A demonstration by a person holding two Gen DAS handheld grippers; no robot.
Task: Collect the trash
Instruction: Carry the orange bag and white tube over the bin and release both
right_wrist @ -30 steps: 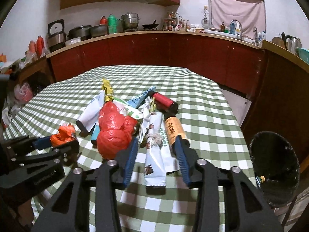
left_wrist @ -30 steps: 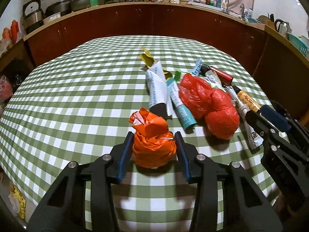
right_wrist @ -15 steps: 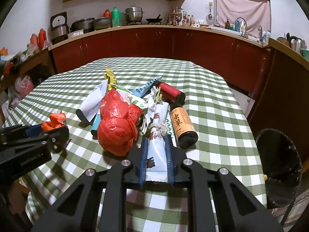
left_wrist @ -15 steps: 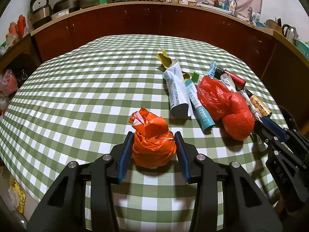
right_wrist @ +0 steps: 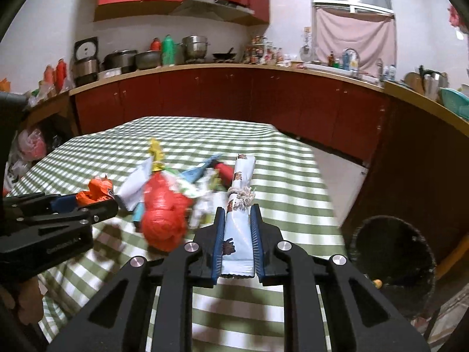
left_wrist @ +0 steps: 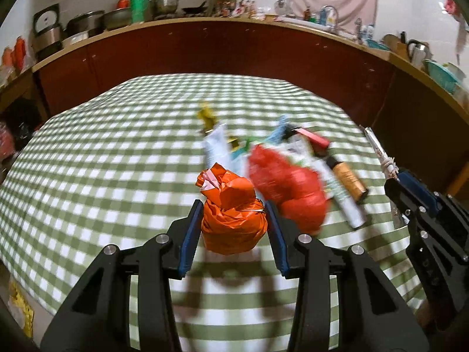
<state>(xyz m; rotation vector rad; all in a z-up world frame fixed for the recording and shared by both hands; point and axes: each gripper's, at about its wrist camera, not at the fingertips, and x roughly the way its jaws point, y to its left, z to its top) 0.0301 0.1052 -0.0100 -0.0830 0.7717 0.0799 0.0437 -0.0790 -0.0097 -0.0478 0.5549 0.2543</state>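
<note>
Left gripper (left_wrist: 233, 228): blue pads pinch a knotted orange bag (left_wrist: 231, 214), one pad on each flank; its shadow falls on the green-checked tablecloth (left_wrist: 102, 176) below it, so the bag looks clear of the cloth.

Right gripper (right_wrist: 237, 234): jaws pressed tight on the near end of a rolled white wrapper (right_wrist: 239, 205), bound mid-length with string. Wrapper tilts up and away. It carries small brown printed figures; no text legible.

Remaining trash sits in a heap at mid-table: red bag (left_wrist: 288, 187), amber-labelled bottle (left_wrist: 347, 179), white tube (right_wrist: 136, 183), yellow scrap (left_wrist: 206, 114). Motion blur throughout; their labels cannot be read.

Black bin (right_wrist: 391, 259) stands on the floor, right of the table.

Faint embossed lettering on the left gripper's body in the right wrist view, unreadable.
</note>
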